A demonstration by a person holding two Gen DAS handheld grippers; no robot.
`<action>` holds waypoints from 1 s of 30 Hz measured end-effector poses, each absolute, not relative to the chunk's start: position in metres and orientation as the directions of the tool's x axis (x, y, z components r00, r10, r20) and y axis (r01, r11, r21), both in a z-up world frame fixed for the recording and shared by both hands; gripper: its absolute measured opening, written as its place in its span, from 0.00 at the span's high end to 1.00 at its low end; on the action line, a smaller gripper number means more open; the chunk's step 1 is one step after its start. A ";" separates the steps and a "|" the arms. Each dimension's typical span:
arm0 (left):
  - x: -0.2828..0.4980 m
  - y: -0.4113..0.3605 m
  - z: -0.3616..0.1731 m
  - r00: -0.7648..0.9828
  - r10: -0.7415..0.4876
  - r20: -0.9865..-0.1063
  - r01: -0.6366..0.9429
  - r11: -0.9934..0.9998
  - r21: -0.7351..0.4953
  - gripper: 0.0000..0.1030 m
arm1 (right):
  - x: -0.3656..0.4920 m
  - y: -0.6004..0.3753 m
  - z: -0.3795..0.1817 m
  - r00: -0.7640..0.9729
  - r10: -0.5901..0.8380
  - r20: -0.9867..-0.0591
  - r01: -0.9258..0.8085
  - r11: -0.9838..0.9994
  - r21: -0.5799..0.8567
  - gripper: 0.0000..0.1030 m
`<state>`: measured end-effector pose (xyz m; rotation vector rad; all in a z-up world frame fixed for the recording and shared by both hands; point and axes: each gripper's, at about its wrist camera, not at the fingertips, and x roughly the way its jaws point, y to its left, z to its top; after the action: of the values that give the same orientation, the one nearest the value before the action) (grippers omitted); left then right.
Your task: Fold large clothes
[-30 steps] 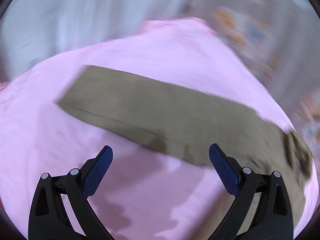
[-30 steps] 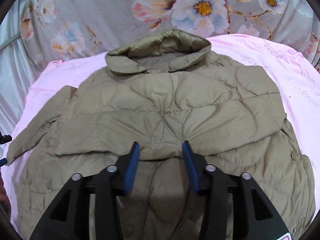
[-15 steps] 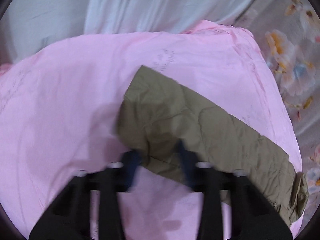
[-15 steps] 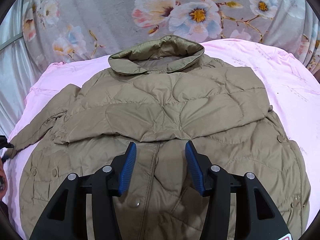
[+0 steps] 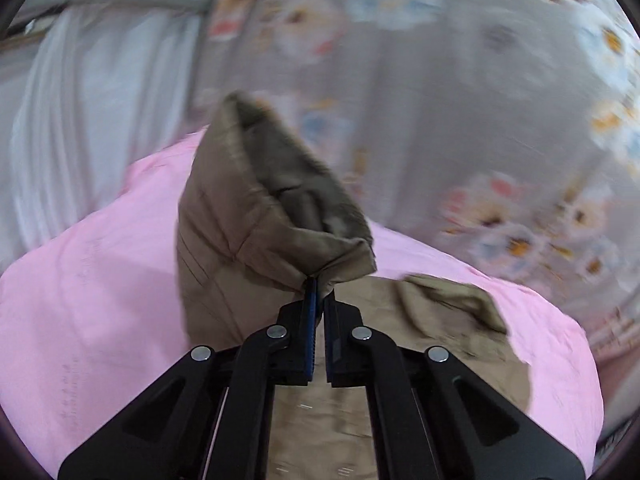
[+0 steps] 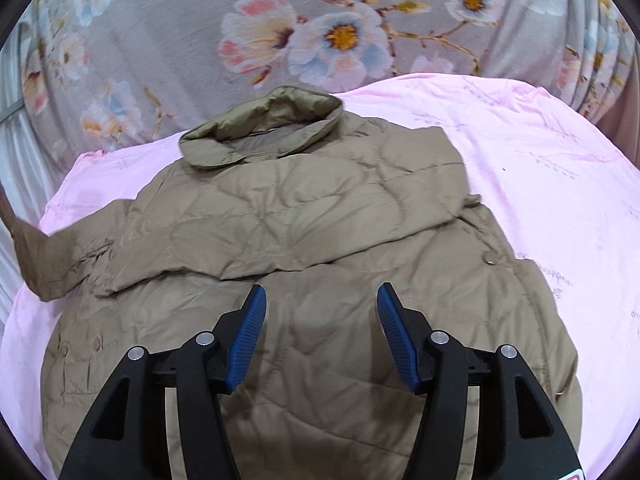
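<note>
A khaki quilted jacket (image 6: 312, 232) lies spread on a pink sheet (image 6: 540, 184), collar toward the floral fabric, one sleeve folded across its chest. My left gripper (image 5: 319, 292) is shut on the cuff end of the other sleeve (image 5: 256, 216), which hangs lifted above the sheet; the same sleeve (image 6: 36, 252) rises at the left edge of the right wrist view. My right gripper (image 6: 320, 300) hovers over the jacket's lower front, its jaws opening, with nothing pinched between the blue pads (image 6: 250, 332).
Grey floral fabric (image 6: 320, 28) rises behind the sheet. Pale curtain folds (image 5: 88, 112) hang at the left. The pink sheet (image 5: 92, 312) extends bare to the left of the jacket and to its right in the right wrist view.
The left gripper closed on the sleeve's end and lifted it off the sheet, swinging toward the floral fabric. The right gripper drew back down the jacket and its jaws spread wider.
</note>
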<state>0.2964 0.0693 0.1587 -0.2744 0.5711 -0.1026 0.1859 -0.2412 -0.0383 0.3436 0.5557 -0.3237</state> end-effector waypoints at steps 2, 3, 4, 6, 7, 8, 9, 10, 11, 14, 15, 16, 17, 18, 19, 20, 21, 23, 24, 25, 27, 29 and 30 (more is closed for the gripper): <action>0.287 0.037 0.156 0.819 -0.229 -0.526 0.068 0.949 -0.308 0.98 | 0.182 -0.248 -0.039 0.802 -0.200 -0.563 0.391 0.889 0.240 0.44; 0.287 0.030 0.153 0.813 -0.237 -0.532 0.069 0.946 -0.316 0.98 | 0.179 -0.251 -0.040 0.802 -0.201 -0.563 0.391 0.889 0.239 0.44; 0.290 0.019 0.147 0.800 -0.240 -0.550 0.065 0.946 -0.318 0.98 | 0.177 -0.253 -0.040 0.802 -0.206 -0.561 0.392 0.890 0.233 0.44; 0.292 -0.007 0.137 0.752 -0.289 -0.592 0.091 0.936 -0.340 0.98 | 0.175 -0.257 -0.042 0.802 -0.208 -0.560 0.395 0.887 0.238 0.43; 0.288 -0.034 0.133 0.725 -0.327 -0.607 0.140 0.932 -0.335 0.98 | 0.174 -0.260 -0.044 0.802 -0.203 -0.562 0.400 0.882 0.251 0.43; 0.290 -0.045 0.130 0.715 -0.332 -0.615 0.159 0.934 -0.319 0.98 | 0.174 -0.263 -0.044 0.803 -0.197 -0.562 0.400 0.877 0.265 0.43; 0.284 -0.069 0.127 0.702 -0.342 -0.624 0.193 0.936 -0.295 0.97 | 0.172 -0.265 -0.044 0.806 -0.194 -0.559 0.401 0.874 0.274 0.43; 0.283 -0.084 0.124 0.687 -0.357 -0.633 0.217 0.932 -0.290 0.96 | 0.170 -0.266 -0.044 0.807 -0.197 -0.556 0.404 0.872 0.277 0.43; 0.282 -0.098 0.118 0.659 -0.378 -0.650 0.241 0.925 -0.294 0.94 | 0.167 -0.267 -0.044 0.808 -0.202 -0.553 0.406 0.871 0.275 0.43; 0.277 -0.124 0.098 0.563 -0.461 -0.686 0.276 0.887 -0.370 0.76 | 0.160 -0.274 -0.045 0.807 -0.215 -0.550 0.417 0.867 0.274 0.42; 0.274 -0.125 0.093 0.541 -0.487 -0.686 0.280 0.873 -0.399 0.51 | 0.158 -0.277 -0.045 0.807 -0.215 -0.550 0.419 0.864 0.278 0.42; 0.270 -0.121 0.091 0.535 -0.510 -0.674 0.284 0.860 -0.425 0.27 | 0.156 -0.280 -0.045 0.808 -0.215 -0.548 0.420 0.863 0.282 0.41; 0.262 -0.116 0.091 0.545 -0.525 -0.654 0.284 0.850 -0.444 0.21 | 0.155 -0.282 -0.045 0.810 -0.214 -0.546 0.420 0.862 0.285 0.41; 0.253 -0.106 0.094 0.572 -0.529 -0.627 0.287 0.845 -0.451 0.18 | 0.154 -0.284 -0.043 0.813 -0.214 -0.541 0.417 0.862 0.286 0.41; 0.249 -0.099 0.095 0.588 -0.528 -0.613 0.292 0.845 -0.448 0.12 | 0.155 -0.284 -0.041 0.817 -0.212 -0.535 0.412 0.865 0.287 0.40; 0.245 -0.087 0.097 0.610 -0.518 -0.600 0.288 0.850 -0.441 0.09 | 0.156 -0.285 -0.039 0.823 -0.208 -0.529 0.406 0.867 0.290 0.39; 0.244 -0.076 0.097 0.631 -0.495 -0.597 0.266 0.861 -0.433 0.09 | 0.158 -0.286 -0.037 0.828 -0.202 -0.523 0.399 0.867 0.297 0.38; 0.251 -0.048 0.092 0.659 -0.440 -0.610 0.198 0.884 -0.423 0.09 | 0.163 -0.289 -0.032 0.844 -0.172 -0.507 0.377 0.864 0.334 0.36; 0.257 -0.040 0.089 0.664 -0.416 -0.622 0.166 0.892 -0.420 0.09 | 0.167 -0.291 -0.030 0.855 -0.153 -0.495 0.361 0.861 0.357 0.35; 0.265 -0.018 0.079 0.664 -0.391 -0.637 0.118 0.897 -0.427 0.09 | 0.172 -0.293 -0.028 0.860 -0.142 -0.491 0.355 0.857 0.373 0.34; 0.284 0.013 0.059 0.638 -0.367 -0.677 0.028 0.890 -0.456 0.10 | 0.185 -0.297 -0.027 0.860 -0.125 -0.495 0.351 0.849 0.395 0.33; 0.304 0.045 0.039 0.605 -0.396 -0.691 -0.054 0.845 -0.532 0.12 | 0.200 -0.303 -0.028 0.857 -0.097 -0.506 0.346 0.837 0.424 0.33; 0.315 0.063 0.028 0.592 -0.414 -0.691 -0.104 0.812 -0.575 0.13 | 0.206 -0.304 -0.029 0.854 -0.083 -0.514 0.343 0.833 0.435 0.33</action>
<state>0.3145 0.0627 0.0275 -0.6182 0.9335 -0.1941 0.2060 -0.3043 -0.0289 0.5439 0.5014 -0.2361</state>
